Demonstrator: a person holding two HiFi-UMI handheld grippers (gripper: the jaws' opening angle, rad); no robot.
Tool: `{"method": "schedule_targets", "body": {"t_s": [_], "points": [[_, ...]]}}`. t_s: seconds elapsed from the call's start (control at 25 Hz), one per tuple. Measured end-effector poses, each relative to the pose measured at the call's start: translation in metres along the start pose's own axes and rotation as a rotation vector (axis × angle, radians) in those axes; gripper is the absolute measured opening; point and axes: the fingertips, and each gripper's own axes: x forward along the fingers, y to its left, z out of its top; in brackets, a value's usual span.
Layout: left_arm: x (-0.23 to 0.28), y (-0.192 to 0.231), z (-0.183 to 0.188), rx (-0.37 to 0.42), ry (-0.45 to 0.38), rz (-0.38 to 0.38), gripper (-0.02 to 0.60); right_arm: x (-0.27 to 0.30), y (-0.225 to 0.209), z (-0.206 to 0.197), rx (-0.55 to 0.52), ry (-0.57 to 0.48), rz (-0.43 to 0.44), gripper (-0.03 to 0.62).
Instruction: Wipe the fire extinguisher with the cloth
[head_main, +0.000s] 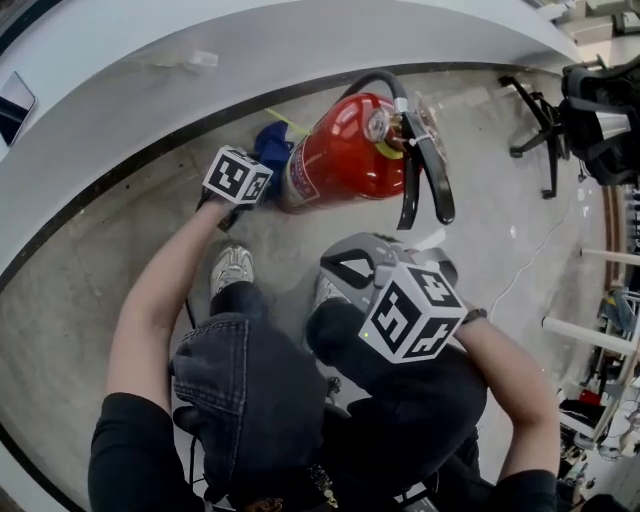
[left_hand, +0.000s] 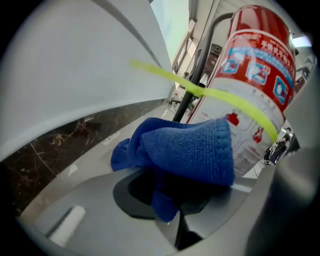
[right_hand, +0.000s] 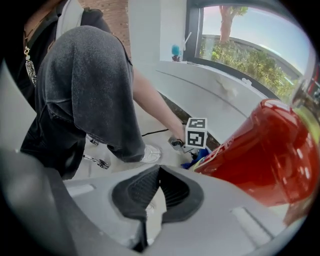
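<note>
My left gripper pinches the blue cloth in its fingers, at the lower end of the red fire extinguisher on the floor; my right gripper hangs near it, fingers pressed together, empty.

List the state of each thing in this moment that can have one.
fire extinguisher: on the floor by the curved ledge; upright or tilted cannot be told.
cloth: bunched, pinched in the left gripper, close to the extinguisher's labelled body; contact cannot be told.
left gripper: closed on the cloth.
right gripper: jaws together, nothing between them, above the floor near the extinguisher.
</note>
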Motion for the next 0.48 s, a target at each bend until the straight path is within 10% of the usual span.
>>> {"method": "schedule_targets", "body": {"t_s": [0.48], "points": [[-0.028,-0.040,-0.031,0.094,0.131,-0.032,0.048,-0.024,-0.007,-0.006,0.019,-0.020,-0.080,0.003]]}}
